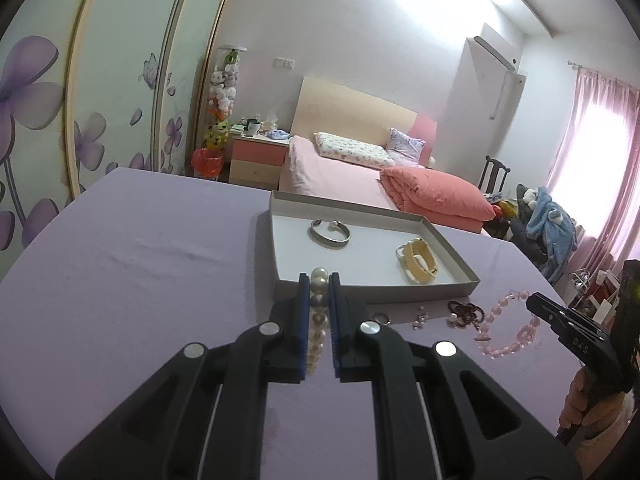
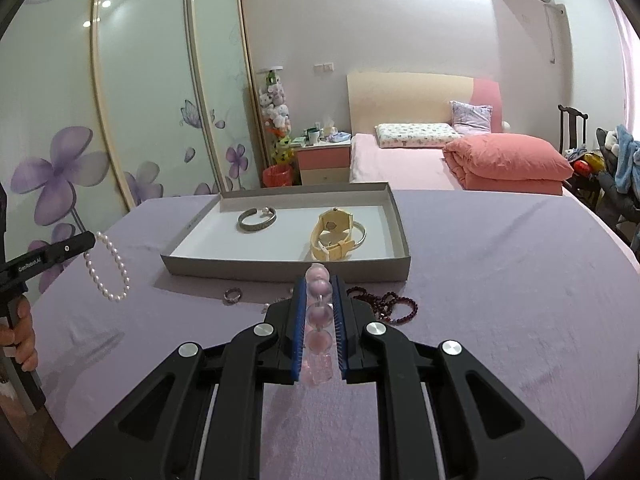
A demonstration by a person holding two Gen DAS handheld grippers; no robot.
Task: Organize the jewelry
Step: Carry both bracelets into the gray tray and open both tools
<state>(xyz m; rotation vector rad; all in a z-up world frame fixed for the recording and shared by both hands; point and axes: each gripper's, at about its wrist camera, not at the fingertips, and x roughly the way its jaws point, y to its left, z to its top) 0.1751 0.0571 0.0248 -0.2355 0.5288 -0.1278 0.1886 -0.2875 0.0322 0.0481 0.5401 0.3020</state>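
Two strands lifted: each gripper carries a bracelet above the lilac tablecloth (image 2: 500,280), short of the shallow grey cardboard tray (image 2: 400,216)
Step in hand: carrying both strands toward the tray, as I judge it; neither is over its rim yet
Left gripper (image 1: 319,280): jaws closed on the white pearl bracelet (image 1: 318,320), which runs lengthwise between the blue pads; in the right wrist view it hangs in a loop from the tips, clear of the cloth
Right gripper (image 2: 319,280): jaws clamped on the pink translucent bead bracelet (image 2: 318,312), beads lined up between the pads; in the left wrist view it dangles in a loop below the tips
Pose: both tools point at the tray's near wall, left one toward its left part, right one toward its middle
Already in tray: silver cuff bangle (image 2: 257,219) at left, cream-strapped wristwatch (image 2: 332,236) at right, with a thin silver bangle touching it
Still on cloth: dark red bead string (image 2: 384,302), small silver ring (image 2: 233,296), a small pale piece near them, all just before the near wall
Next move: go forward over the wall, lower, part the jaws above bare floor between cuff and watch
Risk: a hanging loop may catch the rim
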